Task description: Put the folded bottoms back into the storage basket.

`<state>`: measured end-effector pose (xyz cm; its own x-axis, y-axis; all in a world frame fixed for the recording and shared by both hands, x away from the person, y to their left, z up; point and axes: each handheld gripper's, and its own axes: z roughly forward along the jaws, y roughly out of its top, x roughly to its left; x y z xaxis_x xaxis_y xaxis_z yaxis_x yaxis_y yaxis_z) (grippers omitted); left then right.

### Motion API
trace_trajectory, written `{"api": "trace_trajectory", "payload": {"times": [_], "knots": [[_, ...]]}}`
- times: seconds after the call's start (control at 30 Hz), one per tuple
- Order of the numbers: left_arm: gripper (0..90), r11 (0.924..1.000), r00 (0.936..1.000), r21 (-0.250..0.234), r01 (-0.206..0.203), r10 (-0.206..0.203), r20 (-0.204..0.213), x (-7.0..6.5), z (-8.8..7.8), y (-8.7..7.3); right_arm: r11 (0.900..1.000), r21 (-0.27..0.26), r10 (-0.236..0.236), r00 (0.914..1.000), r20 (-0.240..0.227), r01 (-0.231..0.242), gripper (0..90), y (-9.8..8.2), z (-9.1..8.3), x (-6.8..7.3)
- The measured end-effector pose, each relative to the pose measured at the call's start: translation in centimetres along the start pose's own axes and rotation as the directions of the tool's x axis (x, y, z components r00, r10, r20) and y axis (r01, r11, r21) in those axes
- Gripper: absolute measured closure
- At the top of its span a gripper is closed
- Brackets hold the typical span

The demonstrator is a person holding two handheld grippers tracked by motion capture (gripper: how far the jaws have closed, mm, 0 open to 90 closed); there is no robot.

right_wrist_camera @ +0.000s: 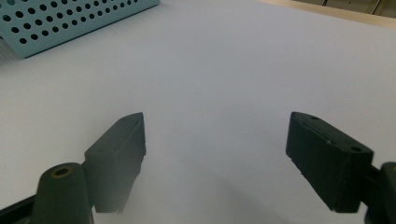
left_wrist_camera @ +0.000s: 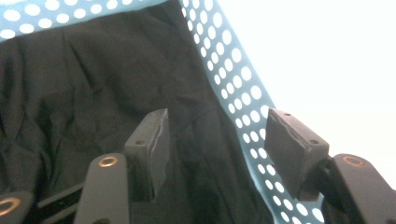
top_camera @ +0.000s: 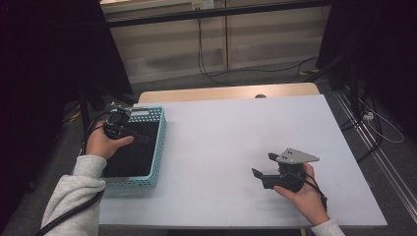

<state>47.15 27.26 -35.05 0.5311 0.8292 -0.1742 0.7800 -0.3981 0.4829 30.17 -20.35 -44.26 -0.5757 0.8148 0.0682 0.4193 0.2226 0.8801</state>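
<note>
A light blue perforated basket (top_camera: 160,142) stands at the table's left edge, and dark black fabric (top_camera: 130,157) lies inside it. My left gripper (top_camera: 142,137) hovers over the basket's far half, open, nothing between its fingers. In the left gripper view the basket's dotted wall (left_wrist_camera: 243,102) runs between the spread jaws of the left gripper (left_wrist_camera: 219,140), with creased black fabric (left_wrist_camera: 93,93) below. My right gripper (top_camera: 263,164) is held open above the white table at the front right, pointing left. The right gripper (right_wrist_camera: 215,144) has bare tabletop between its jaws.
The white tabletop (top_camera: 226,142) spreads wide between basket and right hand. A corner of the basket (right_wrist_camera: 60,23) appears at the upper left of the right gripper view. Cables (top_camera: 206,64) trail on the floor behind the table, with dark curtains on both sides.
</note>
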Motion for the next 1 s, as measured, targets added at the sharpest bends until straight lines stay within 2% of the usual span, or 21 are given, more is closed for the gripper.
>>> {"api": "trace_trajectory", "payload": {"times": [0.33, 0.43, 0.47, 0.5, 0.53, 0.63, 0.73, 0.77, 0.83, 0.87, 0.9, 1.0], "knots": [[30.1, 0.9989, 0.9983, -0.019, -0.043, 0.044, 0.039, -2.2, 0.5, 0.9, 1.000, 0.000, -0.001, 1.0000, 0.009, 0.001, 19.1, -0.3, -1.0, -0.5], [28.4, 0.9986, 0.9980, -0.032, -0.043, 0.044, 0.045, -2.7, 0.6, 1.0, 1.000, -0.002, -0.002, 0.9999, 0.010, 0.002, 19.0, -0.4, -1.2, -0.6], [27.7, 0.9981, 0.9972, -0.028, -0.055, 0.056, 0.050, -2.8, 0.7, 1.0, 1.000, -0.002, -0.001, 0.9999, 0.012, 0.001, 19.0, -0.4, -1.3, -0.6], [27.1, 0.9985, 0.9975, -0.032, -0.043, 0.045, 0.055, -3.0, 0.7, 1.0, 1.000, -0.006, 0.001, 0.9999, 0.012, -0.001, 18.9, -0.4, -1.3, -0.7], [26.7, 0.9980, 0.9965, -0.023, -0.059, 0.060, 0.058, -3.1, 0.7, 1.1, 1.000, -0.006, -0.001, 0.9999, 0.012, 0.001, 18.9, -0.4, -1.4, -0.7], [26.2, 0.9981, 0.9965, -0.036, -0.050, 0.053, 0.065, -3.5, 0.9, 1.1, 1.000, -0.007, -0.001, 0.9999, 0.014, 0.001, 18.9, -0.4, -1.7, -0.8], [25.9, 0.9966, 0.9945, -0.030, -0.077, 0.079, 0.069, -4.0, 0.9, 1.1, 1.000, -0.011, 0.002, 0.9998, 0.018, -0.002, 18.9, -0.4, -1.8, -1.0], [25.7, 0.9973, 0.9953, -0.038, -0.062, 0.065, 0.073, -4.2, 1.0, 1.1, 1.000, -0.012, 0.002, 0.9998, 0.019, -0.002, 18.9, -0.5, -1.9, -1.1], [25.5, 0.9966, 0.9942, -0.034, -0.075, 0.078, 0.075, -4.5, 1.0, 1.2, 1.000, -0.011, 0.005, 0.9998, 0.021, -0.005, 18.9, -0.5, -2.0, -1.2], [25.4, 0.9968, 0.9950, -0.044, -0.067, 0.070, 0.071, -4.8, 1.1, 1.2, 1.000, -0.012, 0.005, 0.9998, 0.021, -0.004, 18.8, -0.5, -2.0, -1.2], [25.2, 0.9960, 0.9935, -0.035, -0.083, 0.085, 0.075, -4.9, 1.1, 1.3, 1.000, -0.011, 0.005, 0.9997, 0.022, -0.004, 18.9, -0.5, -2.1, -1.2], [24.6, 0.9952, 0.9922, -0.036, -0.091, 0.093, 0.082, -5.4, 1.2, 1.4, 1.000, -0.011, 0.003, 0.9997, 0.022, -0.003, 18.8, -0.5, -2.2, -1.2]]}}
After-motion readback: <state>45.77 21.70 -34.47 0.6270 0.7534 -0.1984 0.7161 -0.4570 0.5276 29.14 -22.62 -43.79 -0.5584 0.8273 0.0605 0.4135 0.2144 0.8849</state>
